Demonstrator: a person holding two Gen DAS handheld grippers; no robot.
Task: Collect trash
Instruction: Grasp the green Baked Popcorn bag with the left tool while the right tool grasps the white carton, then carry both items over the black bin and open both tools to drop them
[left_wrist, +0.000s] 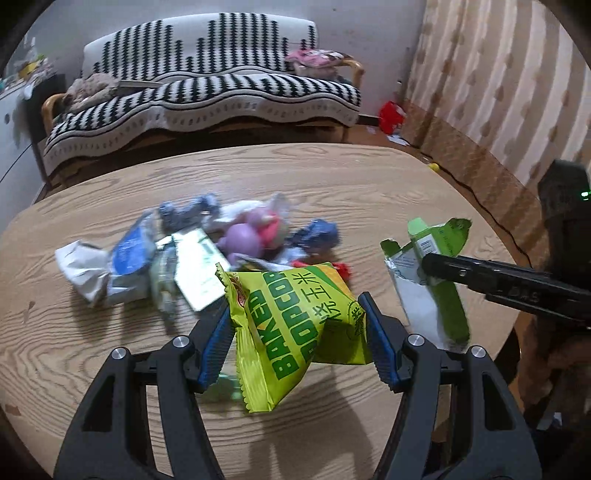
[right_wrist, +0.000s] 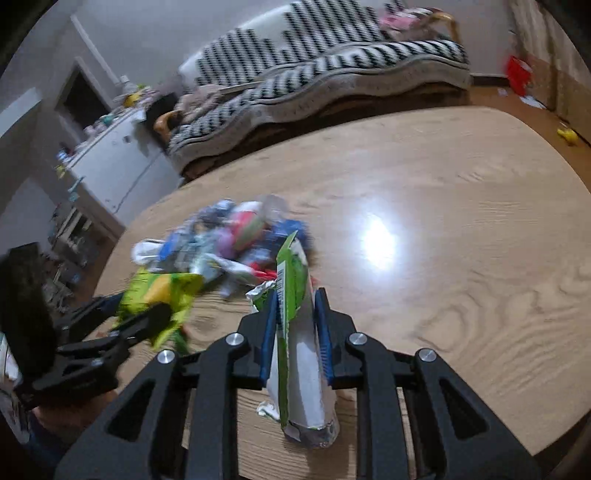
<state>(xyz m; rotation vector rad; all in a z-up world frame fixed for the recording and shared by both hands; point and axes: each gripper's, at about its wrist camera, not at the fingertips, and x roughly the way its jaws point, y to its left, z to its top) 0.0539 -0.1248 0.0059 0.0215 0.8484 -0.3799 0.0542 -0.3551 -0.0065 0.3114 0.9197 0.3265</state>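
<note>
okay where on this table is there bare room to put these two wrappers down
Bare wood lies right of the trash pile, around the light glare out to the table edge, and along the far edge toward the sofa. It is crowded mid-left at the pile, where the left gripper holds the popcorn bag and the right gripper the green carton.

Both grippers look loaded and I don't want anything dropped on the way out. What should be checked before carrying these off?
1. Left gripper shut on the popcorn bag: ok.
2. Right gripper shut on the green carton: ok.
3. Both items lifted off the table: cannot tell.
4. Grippers apart from each other: ok.
5. Trash pile gone from the table: not ok.
6. Bin or bag in sight to drop into: not ok.
</note>
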